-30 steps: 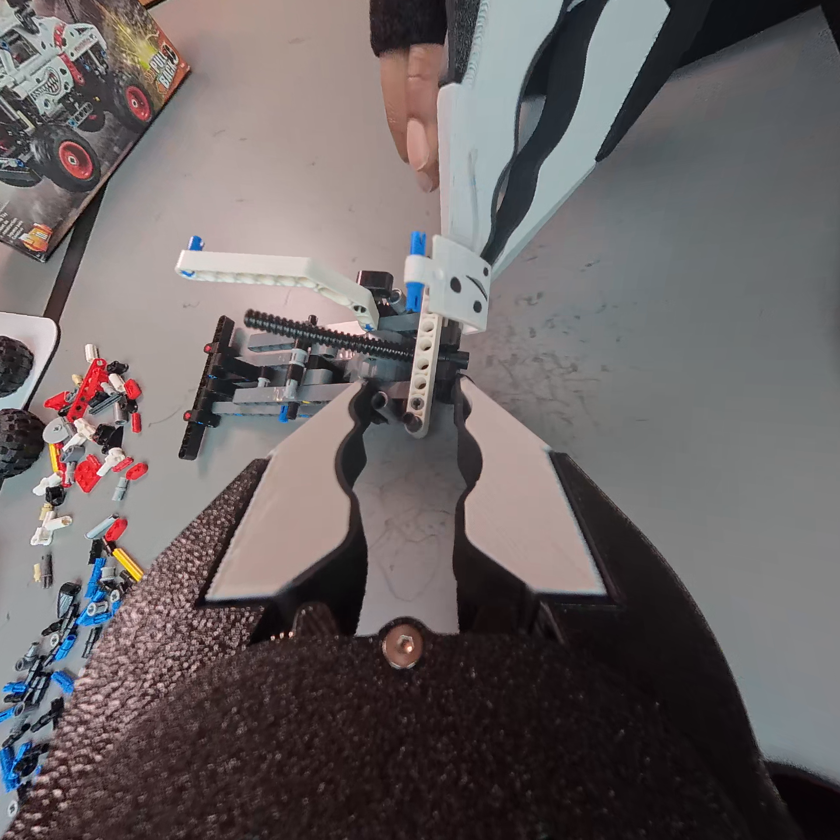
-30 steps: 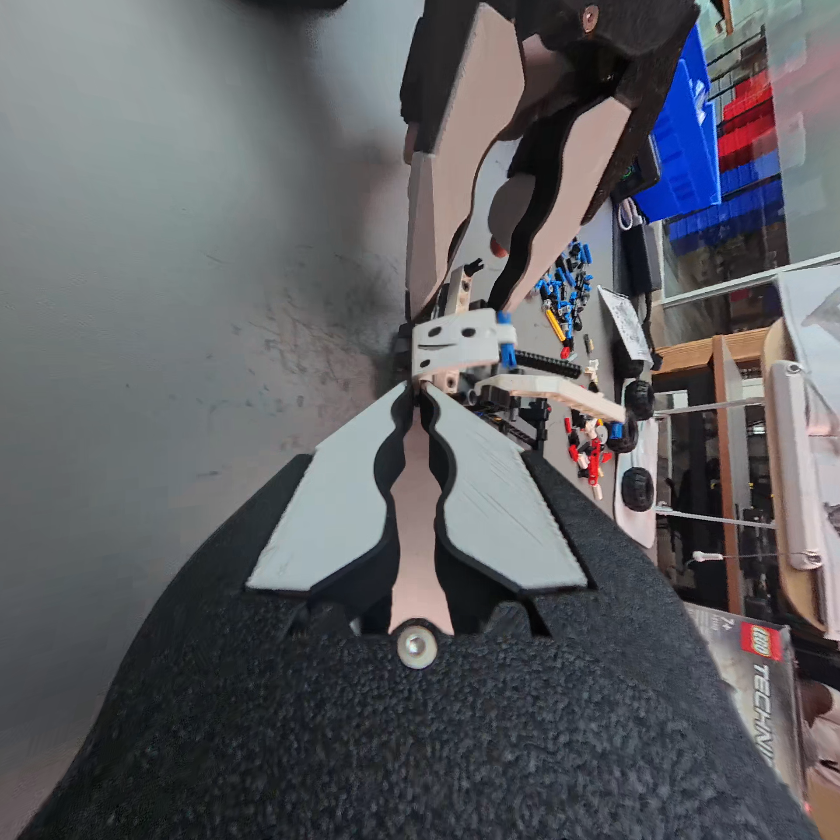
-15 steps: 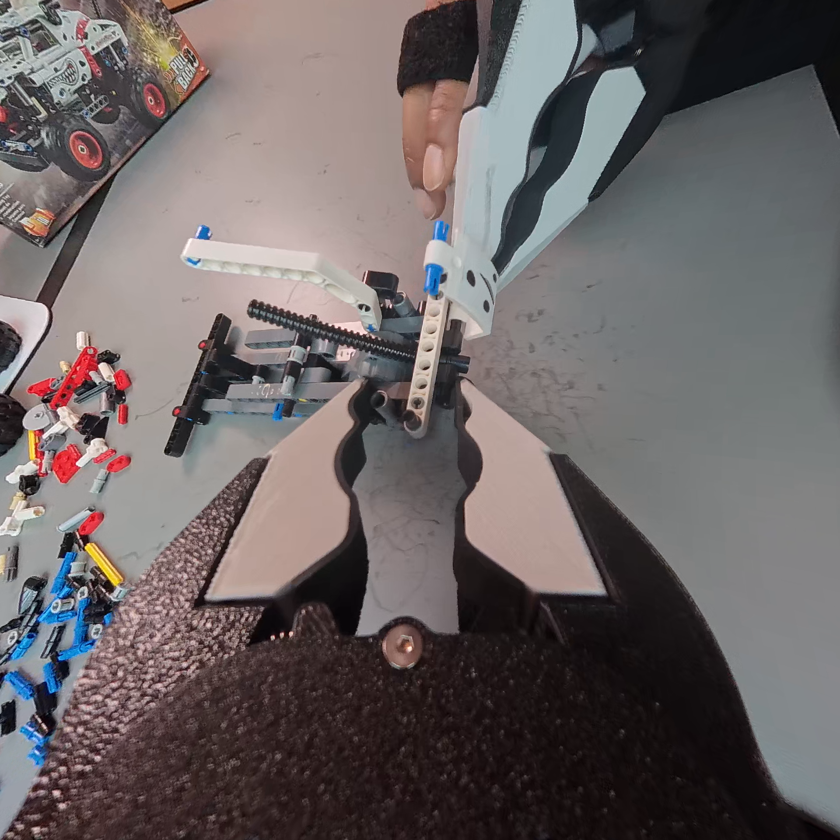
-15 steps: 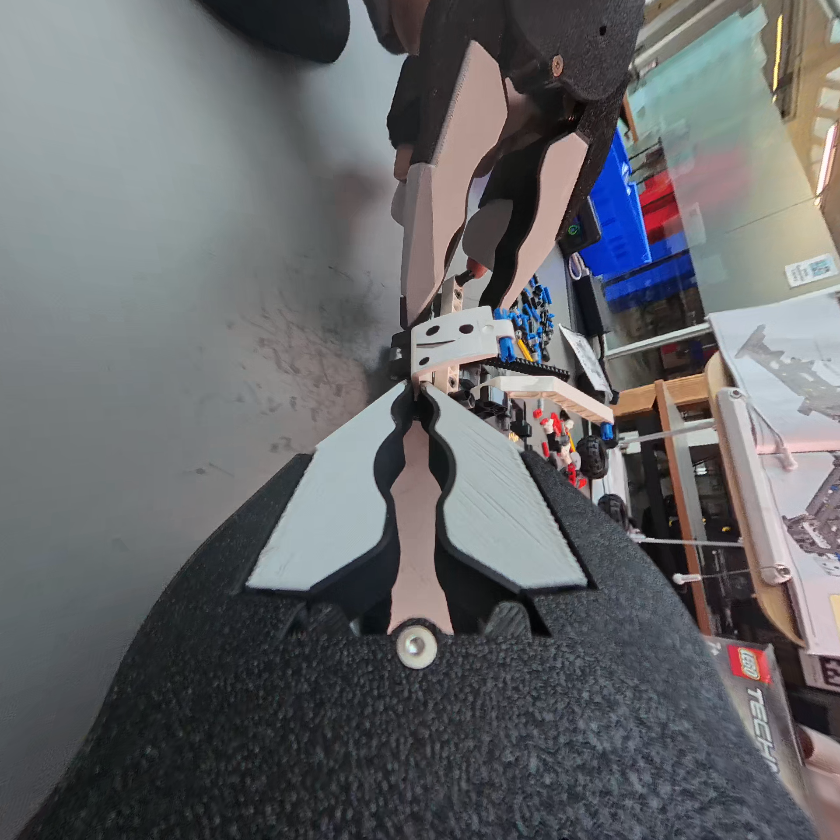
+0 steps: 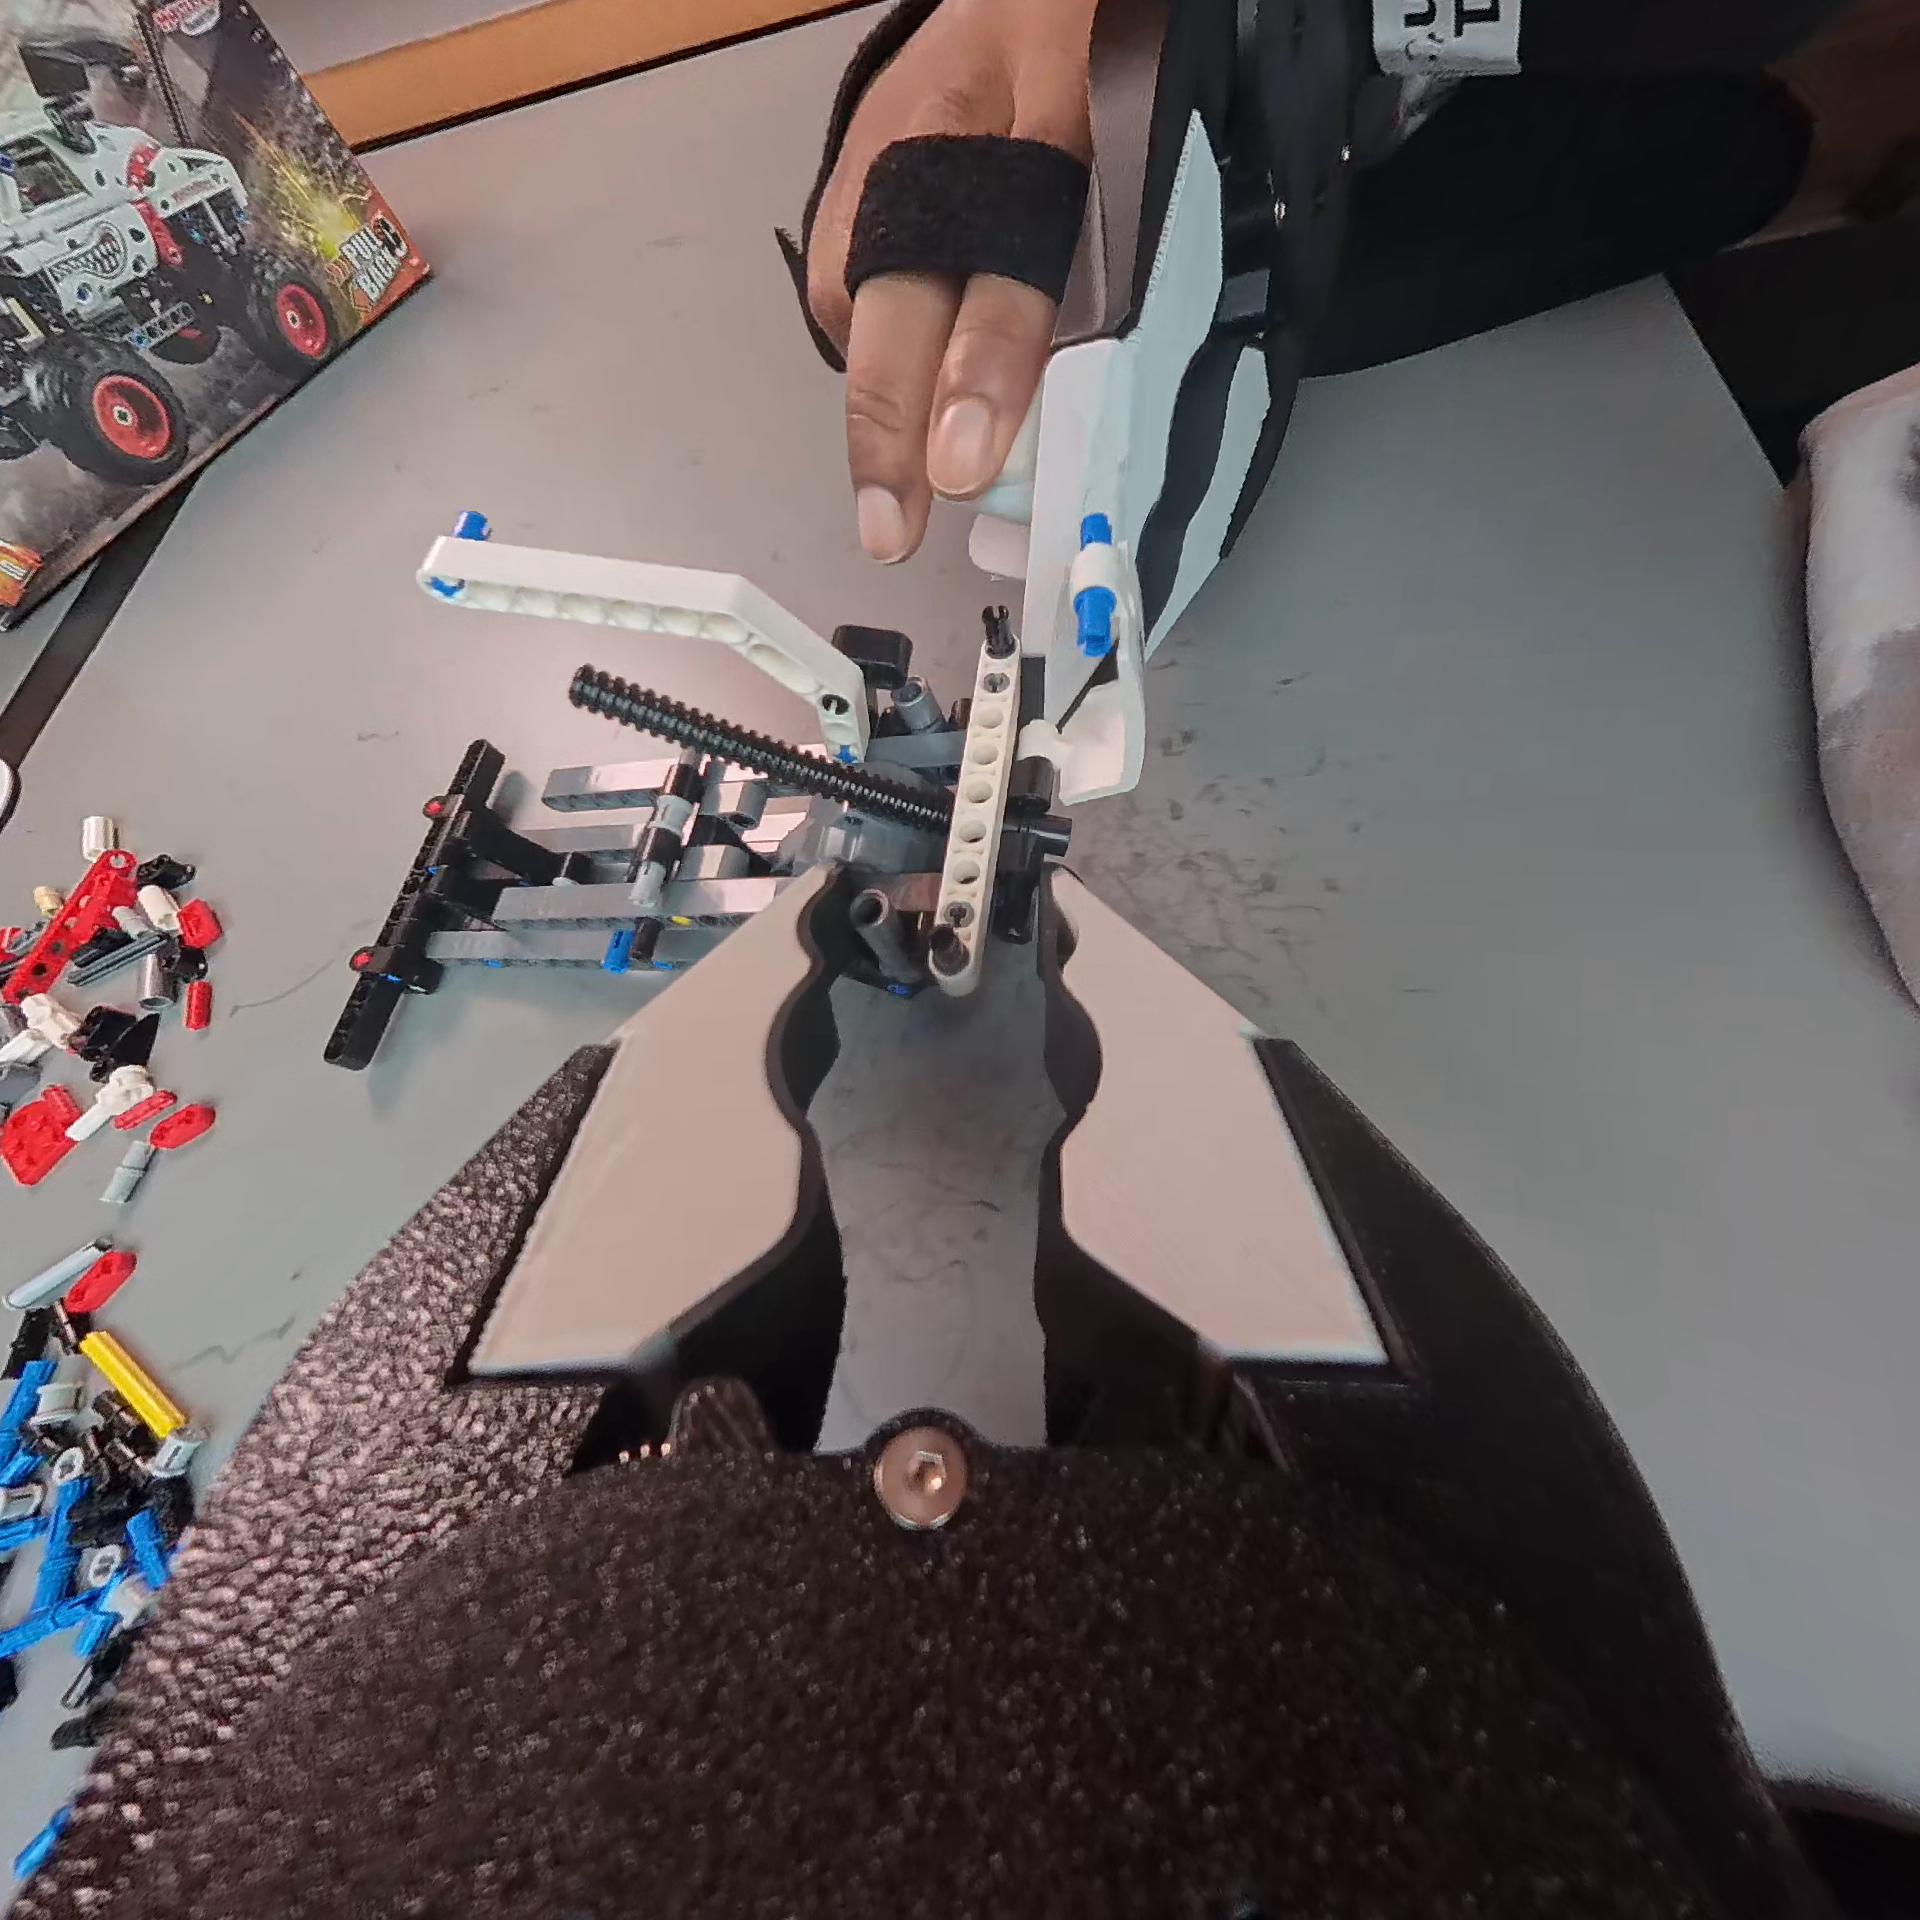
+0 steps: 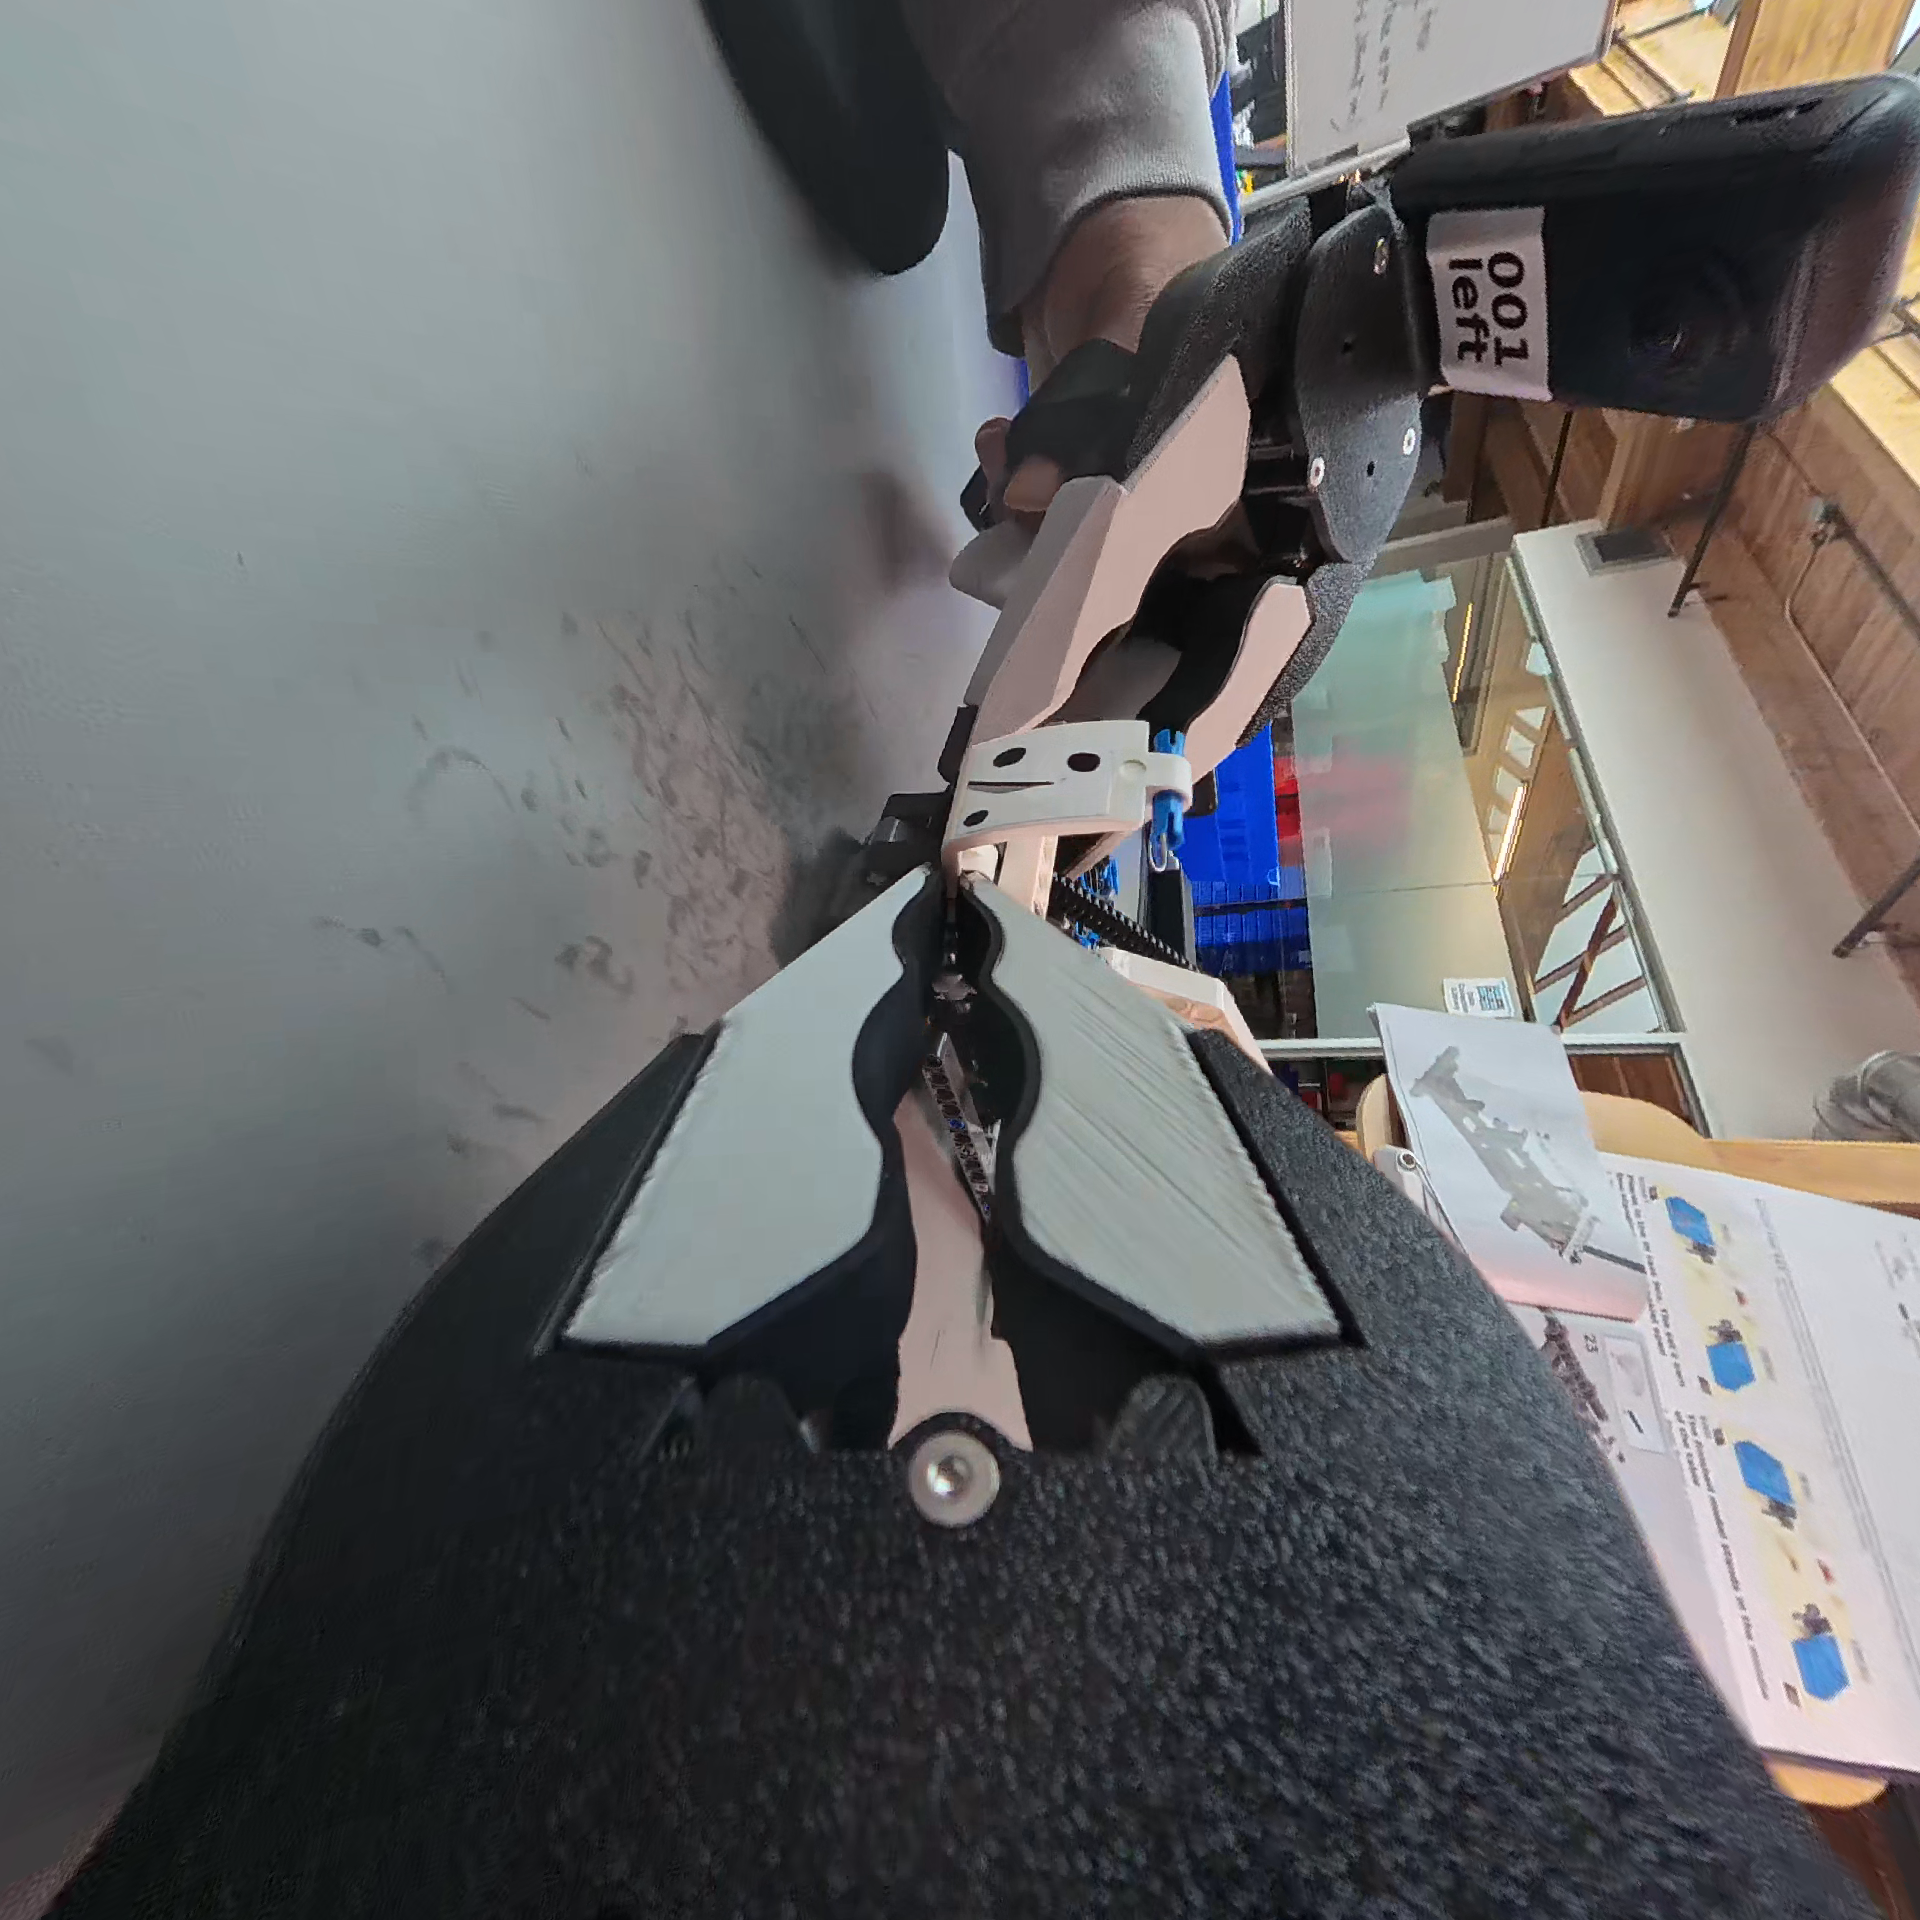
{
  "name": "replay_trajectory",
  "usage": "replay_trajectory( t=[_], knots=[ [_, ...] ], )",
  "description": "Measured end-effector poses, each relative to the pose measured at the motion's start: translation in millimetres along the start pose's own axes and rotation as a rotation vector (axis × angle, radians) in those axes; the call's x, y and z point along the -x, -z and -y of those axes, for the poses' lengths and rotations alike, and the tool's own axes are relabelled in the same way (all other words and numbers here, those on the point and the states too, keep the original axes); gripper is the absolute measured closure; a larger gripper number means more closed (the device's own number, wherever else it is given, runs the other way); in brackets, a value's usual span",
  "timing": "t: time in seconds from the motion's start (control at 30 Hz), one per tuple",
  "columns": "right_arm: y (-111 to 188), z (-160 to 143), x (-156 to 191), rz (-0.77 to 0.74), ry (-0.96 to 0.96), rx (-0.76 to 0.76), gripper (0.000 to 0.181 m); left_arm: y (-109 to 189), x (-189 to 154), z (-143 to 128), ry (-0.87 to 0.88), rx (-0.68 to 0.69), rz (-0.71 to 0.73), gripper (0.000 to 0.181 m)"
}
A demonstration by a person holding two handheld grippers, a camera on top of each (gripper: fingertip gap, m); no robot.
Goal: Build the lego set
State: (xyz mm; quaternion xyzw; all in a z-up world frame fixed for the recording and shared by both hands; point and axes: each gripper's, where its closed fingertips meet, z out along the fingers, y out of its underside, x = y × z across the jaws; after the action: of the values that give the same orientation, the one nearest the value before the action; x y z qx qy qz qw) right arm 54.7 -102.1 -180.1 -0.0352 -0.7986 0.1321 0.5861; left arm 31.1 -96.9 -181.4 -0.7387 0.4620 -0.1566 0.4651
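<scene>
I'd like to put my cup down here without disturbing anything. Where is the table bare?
Bare grey table lies right of the half-built model, up to the cloth at the edge. Another patch sits between the model and the box. The loose parts crowd the left.

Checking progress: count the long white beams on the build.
2: an angled beam raised over the chassis, a straight beam upright by the left gripper. Others may be hidden.

white panel (image 5: 1096,717), grey table (image 5: 1455,831), blue pins (image 5: 1093,603)

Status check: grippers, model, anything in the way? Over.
Left gripper clamps chassis end. Right gripper shut on white panel, at upright white beam. Loose pieces lie aside, nothing blocking.
</scene>
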Motion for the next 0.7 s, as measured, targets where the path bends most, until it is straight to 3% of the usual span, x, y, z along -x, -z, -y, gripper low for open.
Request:
replay_trajectory(
  t=[0.43, 0.7],
  knots=[
    [-1.6, -5.0, -0.9, -0.005, -0.01, -0.002, 0.181, -2.0, 4.8, 0.4, 0.052, 0.017, 0.074, 0.145],
    [0.0, -6.7, -0.3, 0.108, 0.024, 0.038, 0.181, -3.7, 5.8, 0.6, 0.058, 0.077, 0.132, 0.146]
  ],
)
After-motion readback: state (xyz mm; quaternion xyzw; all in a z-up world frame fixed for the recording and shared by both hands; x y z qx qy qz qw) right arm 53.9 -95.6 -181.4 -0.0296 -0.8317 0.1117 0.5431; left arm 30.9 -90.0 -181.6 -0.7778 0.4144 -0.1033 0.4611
